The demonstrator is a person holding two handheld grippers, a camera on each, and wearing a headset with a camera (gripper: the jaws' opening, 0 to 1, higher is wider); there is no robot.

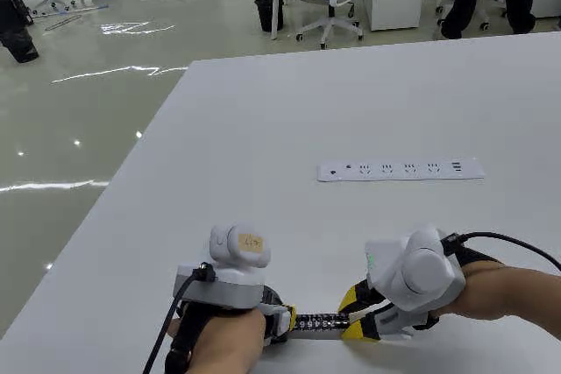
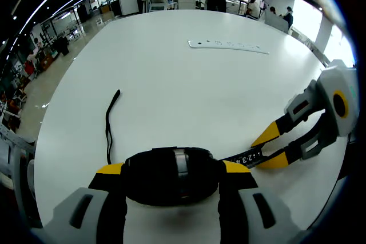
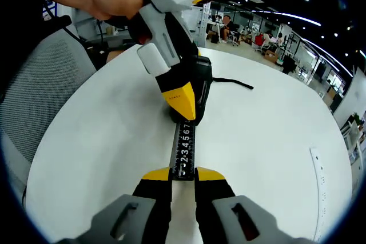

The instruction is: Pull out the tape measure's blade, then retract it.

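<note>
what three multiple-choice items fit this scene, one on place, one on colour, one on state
1. Where does the power strip lie?
A. on the floor
B. on the table
C. on a chair

2. What colour is the tape case?
A. red
B. white
C. black

3. What is the right gripper doing?
A. clamping the blade, which is pulled partly out
B. hanging open above the table
C. gripping the power strip

Key:
1 B, the head view shows it flat on the white top.
2 C, the left gripper view shows a black case between the jaws.
3 A, the right gripper view shows the jaws shut on the numbered blade.
</note>
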